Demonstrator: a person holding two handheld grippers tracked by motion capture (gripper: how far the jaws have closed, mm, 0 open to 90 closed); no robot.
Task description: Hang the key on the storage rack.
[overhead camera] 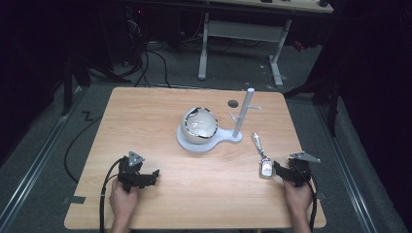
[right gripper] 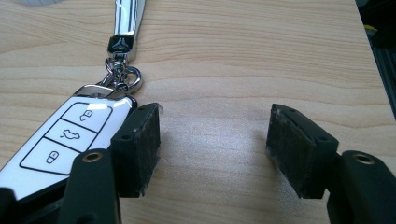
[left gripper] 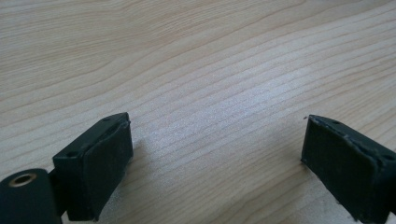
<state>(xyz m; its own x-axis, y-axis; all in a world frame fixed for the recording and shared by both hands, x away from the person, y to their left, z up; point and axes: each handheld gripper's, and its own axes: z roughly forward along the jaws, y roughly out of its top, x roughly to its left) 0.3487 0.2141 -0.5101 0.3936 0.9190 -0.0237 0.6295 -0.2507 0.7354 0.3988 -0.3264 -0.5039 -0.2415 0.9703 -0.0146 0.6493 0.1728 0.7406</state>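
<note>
White car key fob (right gripper: 65, 140) with metal strap, lying flat on table's right side, buttons up.

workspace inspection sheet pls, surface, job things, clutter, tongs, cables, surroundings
surface: wooden table, bare grain, a round hole near the far edge
job's things: car key with silver fob strap lying flat by the right tongs, outside the jaws, against the left jaw's outer side
clutter: white stand mid-table holding a cracked shell-like bowl, with a pegged upright post
grippers: left tongs open over bare wood; right tongs open, nothing between the jaws
cables: one black cable trails from the left tongs, one from the right
surroundings: dark room, grey floor, white desk frame behind, loose wires on the floor
</note>
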